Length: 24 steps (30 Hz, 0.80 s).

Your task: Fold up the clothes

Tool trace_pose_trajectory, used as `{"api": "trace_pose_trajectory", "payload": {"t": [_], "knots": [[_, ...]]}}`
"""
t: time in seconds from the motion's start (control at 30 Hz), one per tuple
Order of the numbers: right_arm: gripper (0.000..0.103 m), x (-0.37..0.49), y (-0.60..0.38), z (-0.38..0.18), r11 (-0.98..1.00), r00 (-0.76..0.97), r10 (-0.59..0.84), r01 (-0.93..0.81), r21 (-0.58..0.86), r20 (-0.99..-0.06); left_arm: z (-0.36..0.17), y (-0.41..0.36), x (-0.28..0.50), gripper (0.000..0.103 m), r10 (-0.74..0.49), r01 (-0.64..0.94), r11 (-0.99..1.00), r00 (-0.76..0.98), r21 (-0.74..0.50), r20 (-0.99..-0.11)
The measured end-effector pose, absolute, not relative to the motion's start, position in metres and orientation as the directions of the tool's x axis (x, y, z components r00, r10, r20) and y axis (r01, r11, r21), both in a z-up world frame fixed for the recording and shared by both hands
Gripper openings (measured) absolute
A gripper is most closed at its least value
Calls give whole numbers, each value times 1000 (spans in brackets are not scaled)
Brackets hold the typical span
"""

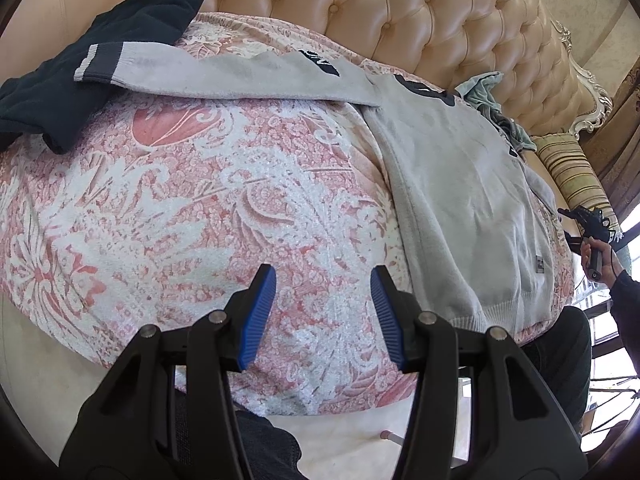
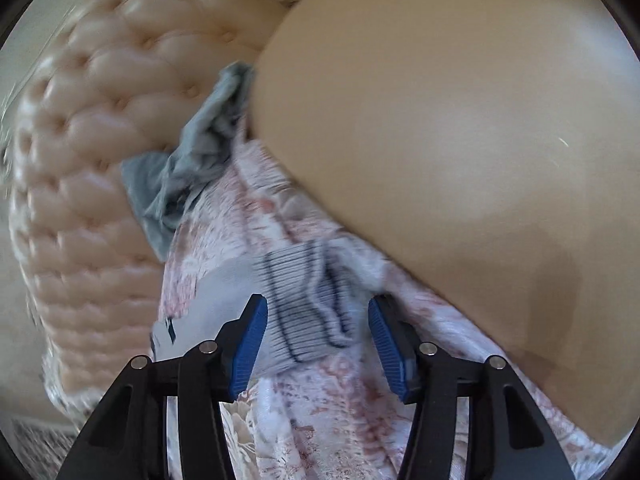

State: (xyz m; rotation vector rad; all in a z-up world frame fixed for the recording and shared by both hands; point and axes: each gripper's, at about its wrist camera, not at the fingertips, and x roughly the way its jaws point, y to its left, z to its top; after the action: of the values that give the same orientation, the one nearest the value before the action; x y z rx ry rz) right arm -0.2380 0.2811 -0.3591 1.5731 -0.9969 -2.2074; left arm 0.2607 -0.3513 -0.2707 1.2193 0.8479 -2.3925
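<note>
Grey sweater (image 1: 460, 184) spread flat on the pink patterned sofa cover (image 1: 200, 200), left hand-held gripper (image 1: 323, 300) open and empty above bare cover, right hand-held gripper (image 2: 318, 330) open around the striped cuff (image 2: 308, 312), pads not visibly pressing.

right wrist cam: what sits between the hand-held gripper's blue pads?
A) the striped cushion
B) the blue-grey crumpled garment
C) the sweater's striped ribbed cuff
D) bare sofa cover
C: the grey sweater's striped ribbed cuff lies between the pads of the right hand-held gripper, on the floral sofa cover; the blue-grey crumpled garment lies farther off by the tufted backrest.
</note>
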Motion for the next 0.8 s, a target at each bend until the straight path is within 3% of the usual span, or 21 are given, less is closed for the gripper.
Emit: {"api": "trace_pose_trajectory", "payload": {"t": [0.07, 0.1, 0.2, 0.3, 0.37, 0.63, 0.8], "knots": [[18, -241, 275, -353, -758, -388, -552, -136, 638, -738, -271, -351, 261, 53, -18, 527, -771, -580, -358, -814], [11, -243, 274, -351, -761, -392, -550, -127, 636, -737, -271, -351, 261, 53, -18, 527, -771, -579, -358, -815], [9, -245, 275, -350, -746, -393, -566, -130, 653, -725, -271, -351, 261, 53, -18, 528, -771, -577, -356, -817], [14, -247, 275, -358, -740, -354, -574, -162, 653, -739, -272, -351, 261, 53, -19, 530, -771, -574, -353, -819], [8, -248, 276, -354, -758, -359, -555, -154, 634, -750, -272, -351, 261, 53, -19, 531, -771, -572, -352, -820], [2, -272, 267, -251, -880, -510, -383, -53, 472, -770, -274, -351, 258, 53, -18, 534, -773, -559, -344, -829], [2, -273, 265, -277, -909, -418, -305, -141, 393, -856, -274, -353, 258, 53, -18, 534, -771, -562, -346, -827]]}}
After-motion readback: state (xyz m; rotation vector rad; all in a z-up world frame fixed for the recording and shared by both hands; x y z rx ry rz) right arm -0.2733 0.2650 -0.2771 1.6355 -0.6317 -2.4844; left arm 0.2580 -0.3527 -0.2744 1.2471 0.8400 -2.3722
